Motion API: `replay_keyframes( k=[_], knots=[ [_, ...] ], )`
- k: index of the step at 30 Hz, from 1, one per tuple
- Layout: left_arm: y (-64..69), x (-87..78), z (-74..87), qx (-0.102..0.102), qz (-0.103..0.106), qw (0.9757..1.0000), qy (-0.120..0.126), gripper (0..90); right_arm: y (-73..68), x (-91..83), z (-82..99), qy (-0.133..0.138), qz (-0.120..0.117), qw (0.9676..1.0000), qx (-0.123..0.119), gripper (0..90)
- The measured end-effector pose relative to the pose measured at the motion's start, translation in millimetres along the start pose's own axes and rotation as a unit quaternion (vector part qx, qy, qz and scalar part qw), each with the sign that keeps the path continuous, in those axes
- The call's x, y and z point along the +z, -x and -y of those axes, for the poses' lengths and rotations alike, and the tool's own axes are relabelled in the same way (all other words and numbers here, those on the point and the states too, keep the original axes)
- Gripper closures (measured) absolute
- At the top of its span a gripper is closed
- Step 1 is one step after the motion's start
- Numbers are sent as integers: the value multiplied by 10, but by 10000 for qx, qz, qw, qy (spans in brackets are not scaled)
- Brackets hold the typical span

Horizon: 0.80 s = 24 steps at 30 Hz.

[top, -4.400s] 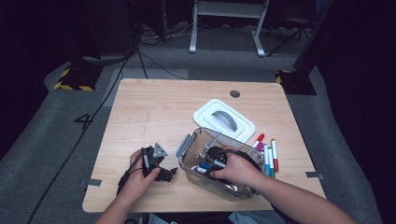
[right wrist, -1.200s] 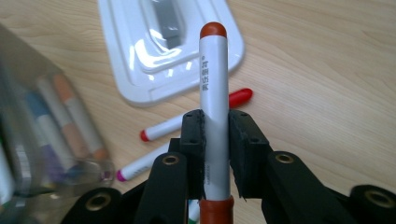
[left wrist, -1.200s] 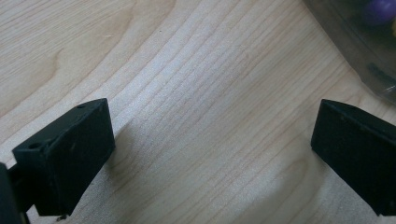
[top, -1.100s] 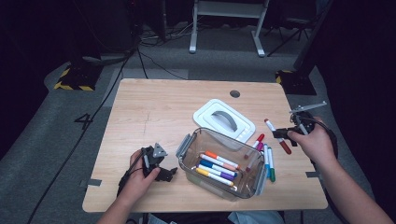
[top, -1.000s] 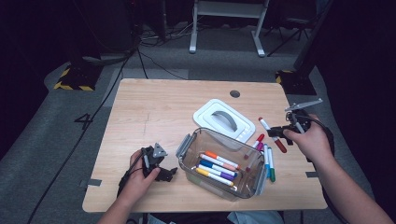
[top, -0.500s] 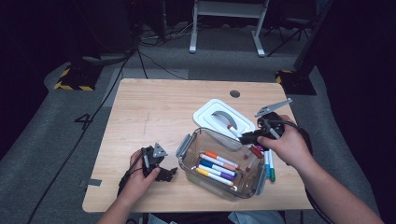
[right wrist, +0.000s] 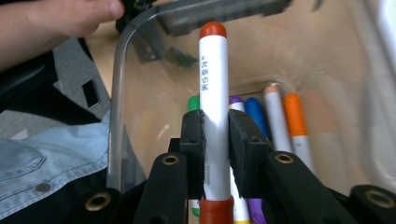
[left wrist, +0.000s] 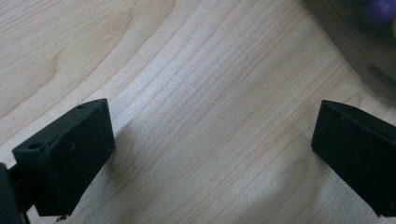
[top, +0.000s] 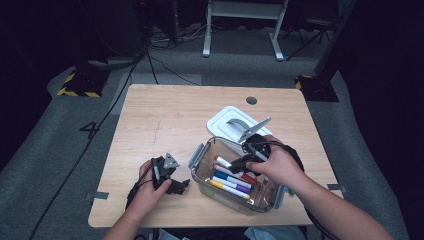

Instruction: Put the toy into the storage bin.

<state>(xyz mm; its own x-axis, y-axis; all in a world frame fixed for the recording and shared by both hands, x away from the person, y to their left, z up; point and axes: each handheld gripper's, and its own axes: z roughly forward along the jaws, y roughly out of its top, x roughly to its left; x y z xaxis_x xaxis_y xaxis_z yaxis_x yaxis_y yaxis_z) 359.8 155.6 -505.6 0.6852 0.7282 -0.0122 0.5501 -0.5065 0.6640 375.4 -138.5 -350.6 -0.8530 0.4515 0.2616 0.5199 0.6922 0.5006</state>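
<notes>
- Two handheld grippers work at a light wooden table (top: 165, 115), each held by one of a person's hands.
- The right gripper (right wrist: 215, 140) has its black jaws pinched tight around the middle of a white marker (right wrist: 214, 88) with a red-orange cap.
- In the high view, the right gripper (top: 248, 159) holds that marker (top: 226, 163) over the open top of a clear plastic container (top: 200, 157) near the table's front edge.
- Several more markers (top: 231, 181) lie side by side on the container's floor, with purple, blue, orange and yellow among them.
- A white lid (top: 225, 120) with a grey handle lies on the table just behind the container.
- The left gripper (top: 167, 175) rests on the table just left of the container; its jaws stand spread wide over bare wood, with nothing between them.
- The left gripper view shows the container's clear wall (left wrist: 355, 56) at the upper right.
</notes>
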Motion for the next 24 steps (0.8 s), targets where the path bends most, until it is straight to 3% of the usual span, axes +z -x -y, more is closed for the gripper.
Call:
replay_keyframes(
  k=[7, 10, 14, 24],
  knots=[
    [3, 6, -3, -41, 56, 10000, -8, 0, -81, 350, -14, -464, -268, 9985, -97, 770],
    [-1, 5, -4, -7, 45, 10000, -10, 0, -91, 421, -15, -583, -288, 9978, -121, 771],
    [-1, 5, -5, -9, 45, 10000, -7, 0, -87, 628, -3, -891, -410, 9951, -102, 770],
    [3, 5, -4, -37, 55, 10000, -16, 0, -52, 891, 52, -1265, -452, 9909, -81, 770]
  ],
)
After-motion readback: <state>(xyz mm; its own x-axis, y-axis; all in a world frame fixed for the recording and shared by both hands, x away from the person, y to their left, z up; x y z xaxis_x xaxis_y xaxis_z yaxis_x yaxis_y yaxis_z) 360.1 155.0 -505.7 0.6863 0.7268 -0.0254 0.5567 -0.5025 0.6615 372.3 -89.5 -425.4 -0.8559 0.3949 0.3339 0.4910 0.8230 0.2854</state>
